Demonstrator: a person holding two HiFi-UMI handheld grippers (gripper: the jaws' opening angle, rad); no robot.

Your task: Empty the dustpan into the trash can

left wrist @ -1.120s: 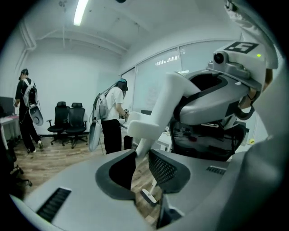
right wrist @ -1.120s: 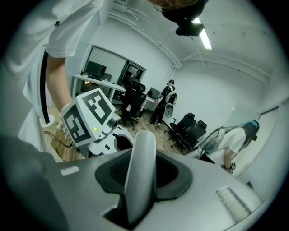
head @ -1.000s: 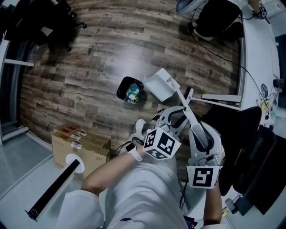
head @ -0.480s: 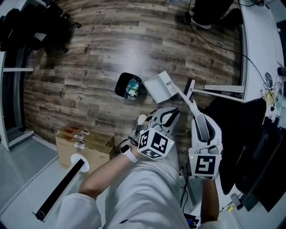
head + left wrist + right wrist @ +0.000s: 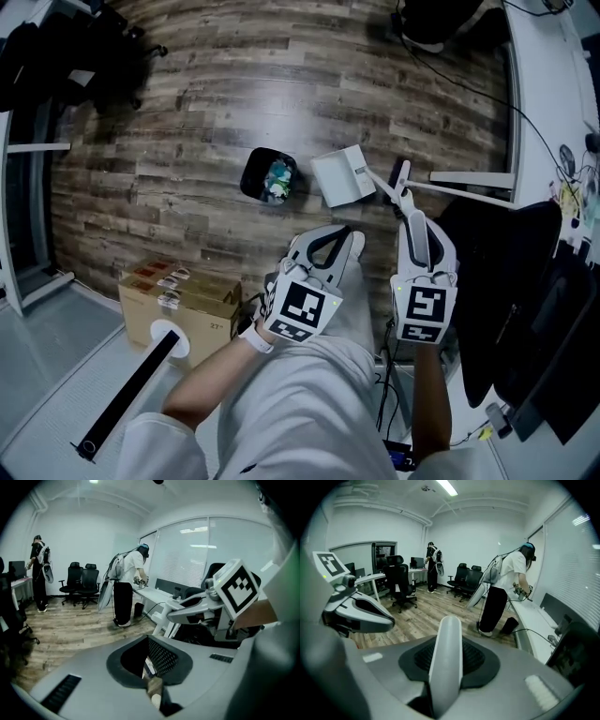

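Dustpan (image 5: 343, 175) handle (image 5: 446, 663) in right tongs (image 5: 407, 208); trash can (image 5: 271, 178) only overhead

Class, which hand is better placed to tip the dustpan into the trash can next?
Right. The right tongs grip the handle of the dustpan, which is beside the trash can. The left tongs are shut and empty.

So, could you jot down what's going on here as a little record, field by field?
right tongs: closed on the dustpan handle
left tongs: closed, holding nothing
dustpan: white, beside the trash can, not over it
trash can: black, standing on the wooden floor, rubbish inside
nearby: cardboard box
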